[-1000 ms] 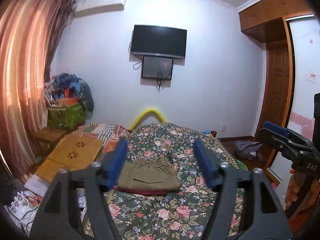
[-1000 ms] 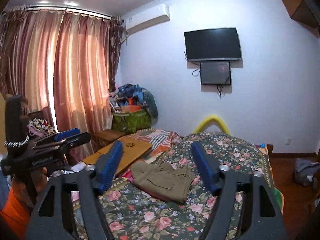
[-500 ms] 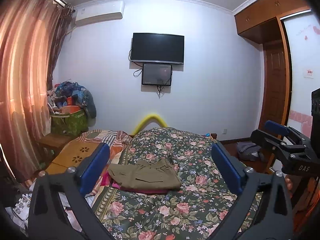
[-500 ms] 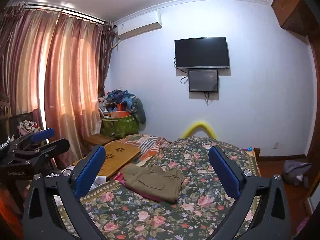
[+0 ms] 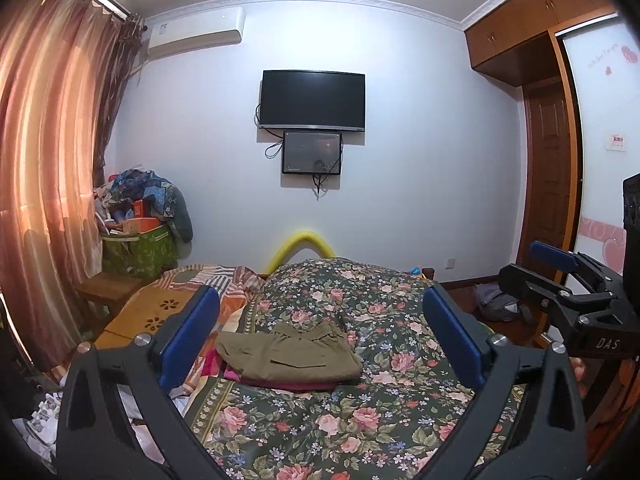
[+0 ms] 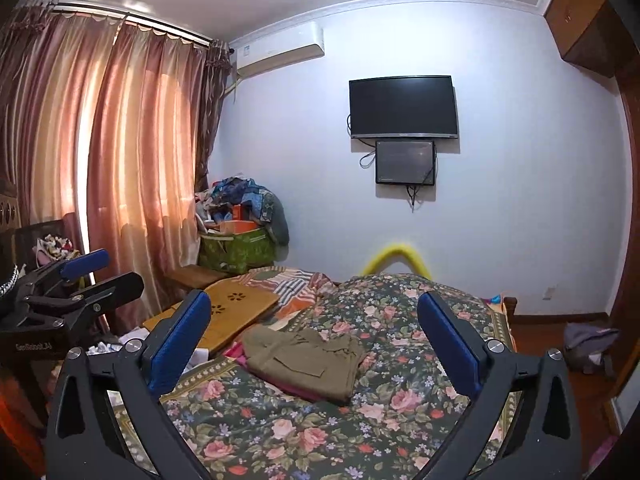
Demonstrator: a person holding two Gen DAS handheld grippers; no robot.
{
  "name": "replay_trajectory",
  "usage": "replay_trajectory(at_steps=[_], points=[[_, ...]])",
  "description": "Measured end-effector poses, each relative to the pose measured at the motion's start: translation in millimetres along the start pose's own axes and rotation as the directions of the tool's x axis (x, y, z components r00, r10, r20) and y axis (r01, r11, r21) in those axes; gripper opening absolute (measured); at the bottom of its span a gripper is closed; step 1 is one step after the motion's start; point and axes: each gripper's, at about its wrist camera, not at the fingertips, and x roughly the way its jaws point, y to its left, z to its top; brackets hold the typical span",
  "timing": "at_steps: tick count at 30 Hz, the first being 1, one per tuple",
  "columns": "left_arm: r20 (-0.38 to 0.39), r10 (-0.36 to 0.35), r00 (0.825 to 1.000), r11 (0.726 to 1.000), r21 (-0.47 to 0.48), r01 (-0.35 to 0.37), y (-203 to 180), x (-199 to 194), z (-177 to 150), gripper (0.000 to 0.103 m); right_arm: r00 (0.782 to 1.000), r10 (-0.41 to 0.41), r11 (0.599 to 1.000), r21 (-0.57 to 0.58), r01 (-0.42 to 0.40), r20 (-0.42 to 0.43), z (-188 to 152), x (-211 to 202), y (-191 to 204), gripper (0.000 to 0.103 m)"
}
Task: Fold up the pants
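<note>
A: where'd the pants (image 5: 290, 354) end up?
B: folded on the floral bed (image 5: 360, 420), over something reddish, maybe more clothes. left gripper (image 5: 320, 344) and right gripper (image 6: 314, 344) both just spread wide, holding nothing

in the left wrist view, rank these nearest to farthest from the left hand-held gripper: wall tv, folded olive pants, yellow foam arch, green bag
1. folded olive pants, on the floral bedspread, just ahead
2. green bag, far left by the curtain
3. yellow foam arch, at the bed's far end; close to the bag
4. wall tv, on the back wall
</note>
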Motion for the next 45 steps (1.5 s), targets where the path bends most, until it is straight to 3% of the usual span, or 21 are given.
replay_trajectory(at_steps=[45], points=[[-0.016, -0.016, 1.000, 1.000, 0.002, 0.016, -2.9, 7.7, -2.7, 0.103, 1.000, -0.013, 1.000, 0.026, 0.013, -0.001, 1.8, -5.5, -8.6, 0.103]])
